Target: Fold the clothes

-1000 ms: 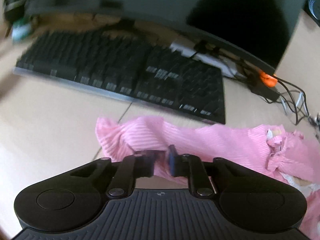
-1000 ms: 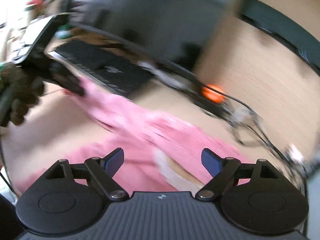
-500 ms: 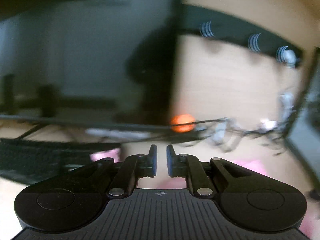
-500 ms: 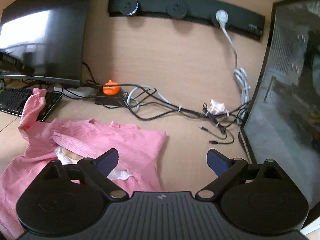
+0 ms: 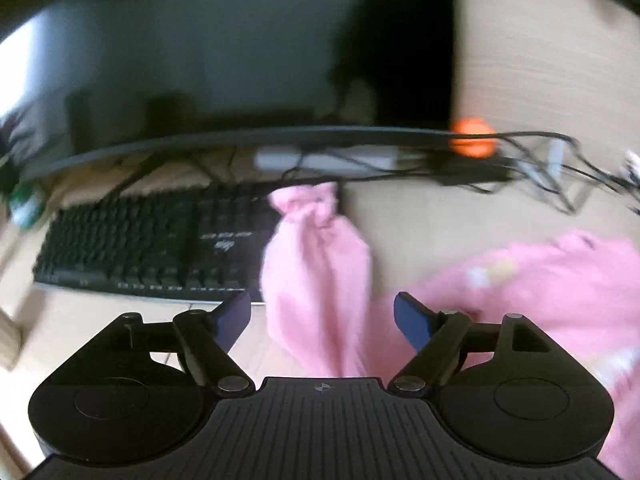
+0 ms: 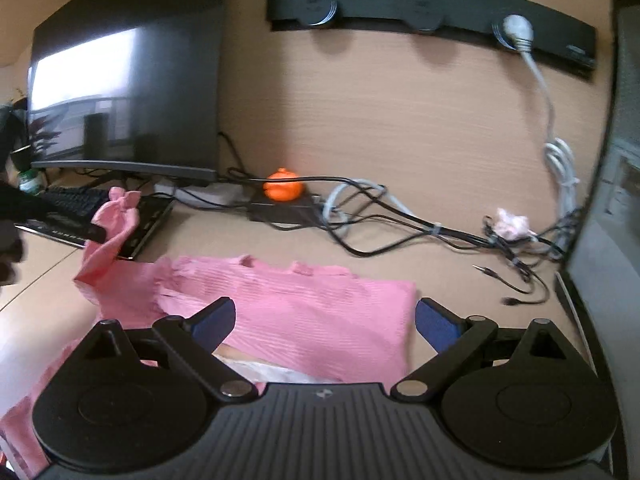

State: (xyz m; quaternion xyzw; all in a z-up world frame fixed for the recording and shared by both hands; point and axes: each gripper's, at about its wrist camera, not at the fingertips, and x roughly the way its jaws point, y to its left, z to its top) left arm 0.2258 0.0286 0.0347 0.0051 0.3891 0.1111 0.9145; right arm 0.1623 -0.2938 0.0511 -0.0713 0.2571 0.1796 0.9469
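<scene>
A pink ribbed garment [image 6: 304, 308] lies spread on the wooden desk [image 6: 248, 236], with white lace showing at its near edge. One sleeve [image 5: 316, 256] stretches up and left, and its cuff rests on the right end of the black keyboard [image 5: 152, 240]. My left gripper [image 5: 322, 314] is open, and the sleeve runs through the gap between its fingers. My right gripper [image 6: 324, 318] is open just above the garment's body, holding nothing. In the right wrist view a dark blurred finger [image 6: 84, 230] reaches in from the left beside the sleeve [image 6: 114, 216].
A dark monitor [image 6: 128, 92] stands behind the keyboard. An orange object [image 6: 283, 189] sits on a black box among tangled cables [image 6: 400, 224]. A computer case [image 6: 608, 216] walls off the right. A power strip [image 6: 432, 4] is mounted on the back panel.
My left gripper was shut on the garment's edge a second ago; it has swung round and now stands open at the sleeve. My right gripper stayed open and moved closer over the garment.
</scene>
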